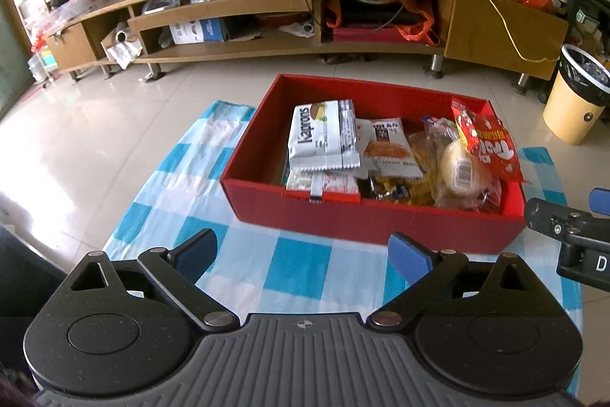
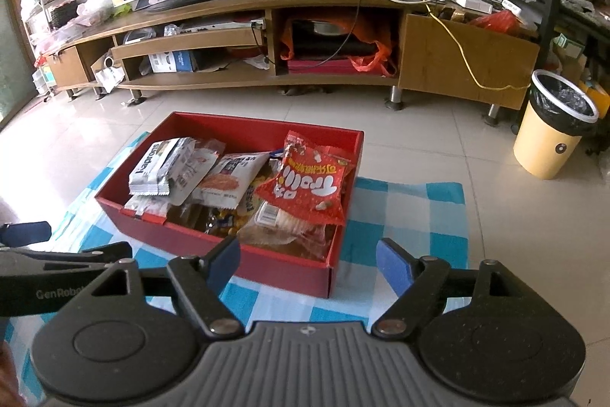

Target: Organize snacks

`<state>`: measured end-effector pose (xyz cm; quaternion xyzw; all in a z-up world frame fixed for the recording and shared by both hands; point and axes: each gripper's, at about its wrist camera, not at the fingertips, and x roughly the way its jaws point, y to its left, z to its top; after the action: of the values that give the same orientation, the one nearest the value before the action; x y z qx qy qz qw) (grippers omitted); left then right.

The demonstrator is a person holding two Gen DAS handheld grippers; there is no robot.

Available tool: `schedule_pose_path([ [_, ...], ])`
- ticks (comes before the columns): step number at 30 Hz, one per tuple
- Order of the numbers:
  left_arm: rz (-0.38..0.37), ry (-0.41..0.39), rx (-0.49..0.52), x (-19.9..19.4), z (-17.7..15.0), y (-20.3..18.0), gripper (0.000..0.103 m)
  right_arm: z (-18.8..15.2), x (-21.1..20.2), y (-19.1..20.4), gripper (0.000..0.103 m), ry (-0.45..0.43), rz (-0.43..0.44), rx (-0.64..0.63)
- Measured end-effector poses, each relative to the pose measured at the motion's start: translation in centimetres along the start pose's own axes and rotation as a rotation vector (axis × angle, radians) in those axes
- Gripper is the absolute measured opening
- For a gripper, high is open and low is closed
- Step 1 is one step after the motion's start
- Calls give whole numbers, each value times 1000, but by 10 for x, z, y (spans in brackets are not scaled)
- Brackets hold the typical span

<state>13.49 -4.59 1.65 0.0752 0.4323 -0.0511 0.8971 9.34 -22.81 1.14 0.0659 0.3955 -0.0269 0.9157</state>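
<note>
A red box (image 1: 343,216) (image 2: 236,250) full of snack packets sits on a blue and white checked cloth (image 1: 301,269) (image 2: 404,216) on the floor. Inside lie a white Kaprons bag (image 1: 324,136) (image 2: 160,166), a red Trolli bag (image 1: 488,143) (image 2: 309,193) leaning at the right end, an orange-print packet (image 1: 389,147) (image 2: 228,178) and a clear bag with a bun (image 1: 457,166). My left gripper (image 1: 303,254) hangs open in front of the box's near wall, nothing between its blue pads. My right gripper (image 2: 309,266) is open over the box's near right corner, empty.
A long wooden TV stand (image 1: 289,44) (image 2: 267,79) with a screen and cluttered shelves runs along the back. A yellow waste bin (image 1: 575,98) (image 2: 553,128) stands at the right. Glossy tile floor (image 1: 95,124) surrounds the cloth. The right gripper shows at the left view's right edge.
</note>
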Motion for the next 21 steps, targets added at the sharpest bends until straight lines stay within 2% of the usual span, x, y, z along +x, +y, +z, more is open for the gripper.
schedule_pose_path([
  [21,-40,60,-5,-36,-69,15,102,-72,-38,11,78,56,6,9],
])
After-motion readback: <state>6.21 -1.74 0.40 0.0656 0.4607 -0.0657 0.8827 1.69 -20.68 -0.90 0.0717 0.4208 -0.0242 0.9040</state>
